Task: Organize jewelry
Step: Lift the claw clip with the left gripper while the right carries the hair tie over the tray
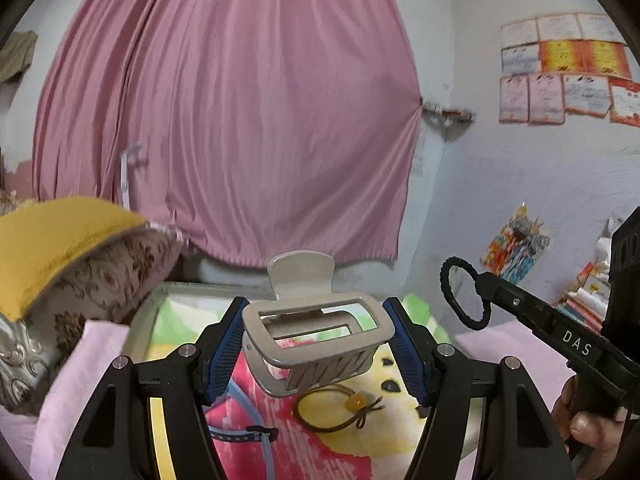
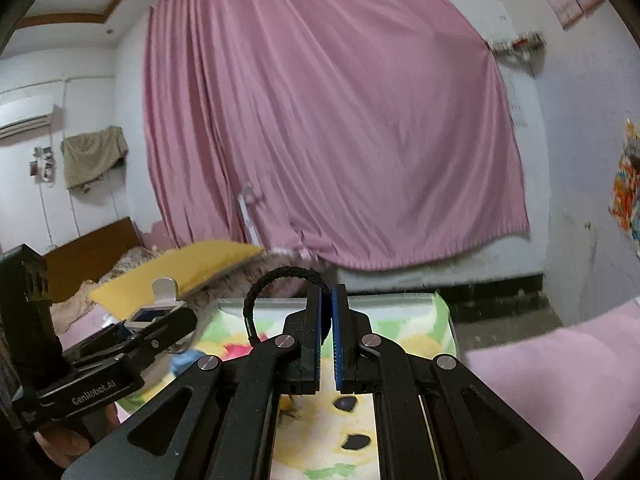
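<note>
Above the cartoon-print mat: two hair accessories held aloft, one per gripper.
Left gripper pinches a beige claw clip between its blue pads, lifted clear of the mat. Right gripper, jaws pressed together, pinches a black braided hair tie, its loop standing upright. Brown hair tie with amber bead lies flat on the mat, under the clip. Pink curtain behind.

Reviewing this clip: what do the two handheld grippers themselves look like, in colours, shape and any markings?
Both are black, angular linkage frames with silver pivot pins and triangular cut-outs. The left gripper and right gripper each carry ribbed blue pads on their fingers. White lettering reads "DAS" on the right one's side, "GenRobot.AI" on the left one's. No sleeves or cables show.
</note>
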The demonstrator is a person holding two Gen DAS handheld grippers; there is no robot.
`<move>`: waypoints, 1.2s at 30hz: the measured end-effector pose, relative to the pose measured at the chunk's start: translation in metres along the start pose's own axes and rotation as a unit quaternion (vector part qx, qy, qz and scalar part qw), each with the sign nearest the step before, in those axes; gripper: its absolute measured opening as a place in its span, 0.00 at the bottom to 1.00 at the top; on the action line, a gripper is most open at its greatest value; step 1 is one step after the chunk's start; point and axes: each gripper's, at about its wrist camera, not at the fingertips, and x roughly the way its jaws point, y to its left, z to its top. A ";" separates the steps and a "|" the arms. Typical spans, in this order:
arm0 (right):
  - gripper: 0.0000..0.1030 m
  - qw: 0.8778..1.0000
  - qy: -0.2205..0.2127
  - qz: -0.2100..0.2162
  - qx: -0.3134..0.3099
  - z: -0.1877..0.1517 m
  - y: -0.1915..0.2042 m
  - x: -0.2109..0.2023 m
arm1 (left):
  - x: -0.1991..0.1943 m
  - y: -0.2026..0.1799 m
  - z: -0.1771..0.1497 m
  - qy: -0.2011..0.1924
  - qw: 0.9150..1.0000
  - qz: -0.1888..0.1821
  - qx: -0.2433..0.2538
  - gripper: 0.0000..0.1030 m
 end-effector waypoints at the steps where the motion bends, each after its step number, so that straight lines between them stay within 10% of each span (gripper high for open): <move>1: 0.05 1.000 0.016 -0.004 0.002 -0.002 -0.003 0.006 | 0.005 0.001 -0.001 0.012 1.000 0.000 0.000 0.63; 20: 0.05 0.981 0.190 -0.013 0.019 -0.047 -0.034 0.067 | 0.047 -0.005 -0.032 0.168 0.985 -0.009 0.035 0.63; 36: 0.05 0.978 0.209 -0.010 0.015 -0.052 -0.029 0.074 | 0.061 -0.003 -0.039 0.212 0.977 -0.017 0.026 0.64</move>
